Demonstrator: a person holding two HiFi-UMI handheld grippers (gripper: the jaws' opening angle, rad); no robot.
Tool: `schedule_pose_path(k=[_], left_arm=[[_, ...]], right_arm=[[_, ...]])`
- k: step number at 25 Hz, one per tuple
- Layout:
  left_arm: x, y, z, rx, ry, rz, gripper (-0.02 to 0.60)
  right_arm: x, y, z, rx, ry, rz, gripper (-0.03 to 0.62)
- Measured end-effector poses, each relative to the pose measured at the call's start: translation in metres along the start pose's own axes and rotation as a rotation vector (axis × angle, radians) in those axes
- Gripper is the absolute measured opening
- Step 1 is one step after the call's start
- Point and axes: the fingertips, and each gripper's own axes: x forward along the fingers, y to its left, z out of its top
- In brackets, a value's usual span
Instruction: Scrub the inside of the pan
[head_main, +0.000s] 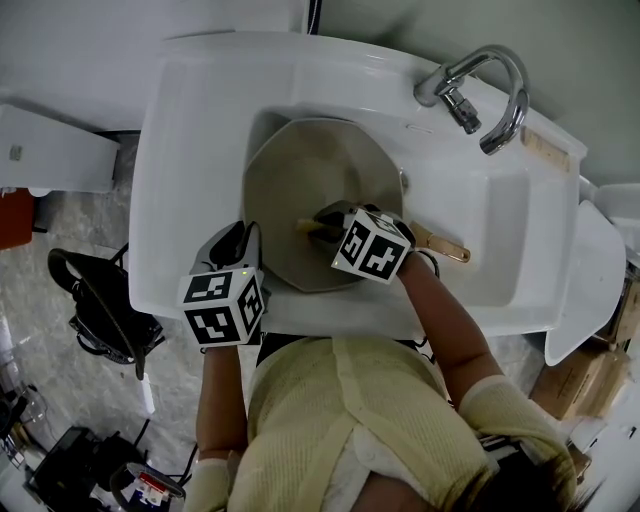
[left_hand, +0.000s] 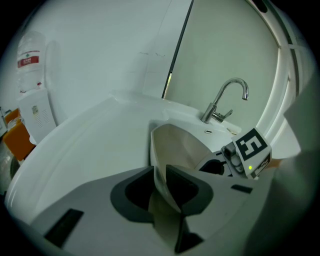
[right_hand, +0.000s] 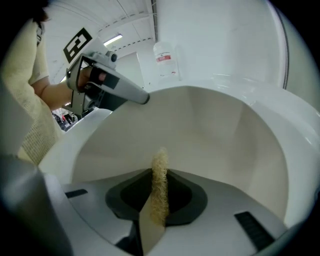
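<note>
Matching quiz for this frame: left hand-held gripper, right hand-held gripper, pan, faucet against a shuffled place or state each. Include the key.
1 left hand-held gripper
2 right hand-held gripper
3 pan
4 faucet

A in the sink basin
B shut on the scrub pad
C on the sink's back rim
D shut on the pan's rim

Pairs: 1-D, 2-B, 3-A, 4-C

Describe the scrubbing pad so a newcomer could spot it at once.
Start at the white sink under the faucet; a beige pan sits in its basin. Inside the pan, the right gripper pinches a thin, straw-coloured pad, the only rough, fibrous thing there.
</note>
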Motion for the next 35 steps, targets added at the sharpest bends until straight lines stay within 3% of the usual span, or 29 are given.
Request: schedule_pose_path(k=[6,10,23,30,35], left_arm=[[0.0,0.001,-0.001,-0.006,0.002,0.001,0.126],[0.001,0.0,0.0,-0.008,0.001,-0.001,0.126],[0.002,0.0,0.001,-0.008,0.005,-0.005,0.126],[0.003,0.001,0.001,-0.01,0.005,-0.007,0.126],[0.003,0.001,0.002,-0.01,0.002,-0.01,0.126]], right_arm=[[-0.019,-0.056,-0.004,0.044,-0.057,-0.218,0.078],[-0.022,-0.079,-0.015,0.095,-0.058,-0.281,0.078],[-0.033,-0.112,-0.014,0.068,-0.057,-0.467,0.078],[-0.034,-0.13,-0.027,0.055,0.044,-0.566,0.078],[-0.028,-0.131,-0.042,0.08,0.158,-0.569,0.078]])
